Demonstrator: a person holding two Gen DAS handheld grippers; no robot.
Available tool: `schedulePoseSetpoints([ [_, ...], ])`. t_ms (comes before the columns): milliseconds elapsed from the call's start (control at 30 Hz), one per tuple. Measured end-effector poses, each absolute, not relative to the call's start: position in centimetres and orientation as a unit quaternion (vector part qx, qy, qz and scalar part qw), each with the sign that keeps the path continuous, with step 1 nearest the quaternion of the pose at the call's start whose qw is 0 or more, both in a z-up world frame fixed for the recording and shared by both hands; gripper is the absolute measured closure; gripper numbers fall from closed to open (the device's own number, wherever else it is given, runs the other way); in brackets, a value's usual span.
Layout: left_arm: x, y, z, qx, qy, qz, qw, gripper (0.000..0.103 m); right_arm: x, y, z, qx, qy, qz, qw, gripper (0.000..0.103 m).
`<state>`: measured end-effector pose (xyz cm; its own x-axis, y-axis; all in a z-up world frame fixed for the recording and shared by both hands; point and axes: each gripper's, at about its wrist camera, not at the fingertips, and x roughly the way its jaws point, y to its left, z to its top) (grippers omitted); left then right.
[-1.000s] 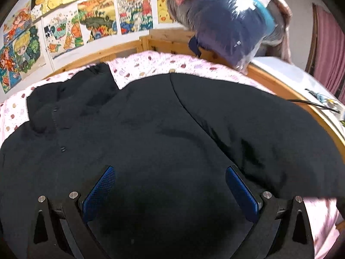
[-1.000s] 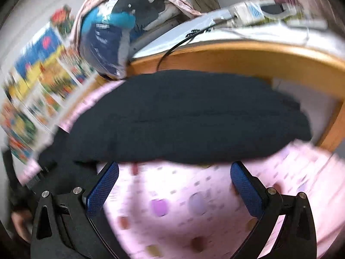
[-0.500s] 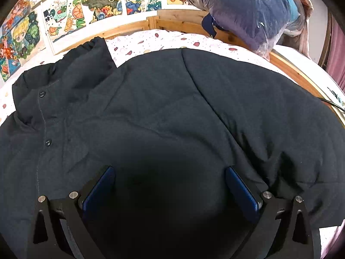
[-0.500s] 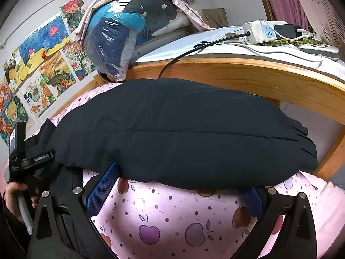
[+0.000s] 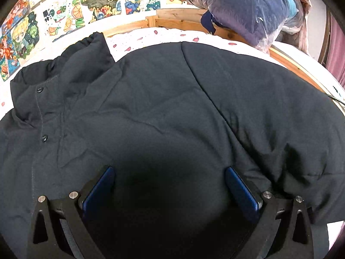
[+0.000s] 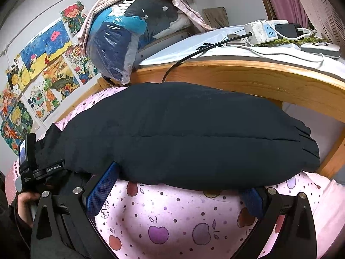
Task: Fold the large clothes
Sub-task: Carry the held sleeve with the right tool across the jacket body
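A large dark navy padded jacket [image 5: 163, 108] lies spread on a pink apple-print bed sheet [image 6: 172, 222], collar with snap buttons at the left. My left gripper [image 5: 170, 172] is open, low over the jacket's body, nothing between its blue pads. In the right wrist view the jacket's puffy sleeve [image 6: 194, 133] lies across the sheet. My right gripper [image 6: 179, 177] is open at the sleeve's near edge, its fingertips tucked under the sleeve's edge. The left gripper's body [image 6: 32, 164] and the hand holding it show at the left.
A wooden bed frame [image 6: 258, 79] runs behind the sleeve. A plastic-wrapped bundle of bedding [image 6: 120, 43] sits at the corner. A power strip with cables [image 6: 267, 30] lies on the white surface beyond. Drawings [image 5: 64, 17] cover the wall.
My left gripper has dropped closer to the jacket. My right gripper has moved forward until its fingertips reach the sleeve's near edge.
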<state>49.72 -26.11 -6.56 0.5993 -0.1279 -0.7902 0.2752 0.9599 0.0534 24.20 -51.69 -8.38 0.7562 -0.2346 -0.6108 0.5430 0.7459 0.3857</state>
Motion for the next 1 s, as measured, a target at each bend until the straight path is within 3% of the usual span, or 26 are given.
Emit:
schedulePoseSetpoints([
  [500, 48.8, -26.2, -7.5, 0.100, 0.404, -0.106, 0.903, 0.000, 21.1, -54.6, -10.2, 0.475, 0.155, -0.201, 0.843, 0.005],
  [767, 48.6, -26.1, -7.8, 0.098, 0.395, -0.108, 0.907, 0.000, 21.0, -55.2, -10.8, 0.492, 0.135, -0.241, 0.825, 0.035],
  [1000, 48.6, -26.0, -7.9, 0.097, 0.395, -0.109, 0.907, 0.000, 20.9, -55.8, -10.7, 0.487, 0.134, -0.268, 0.820, 0.074],
])
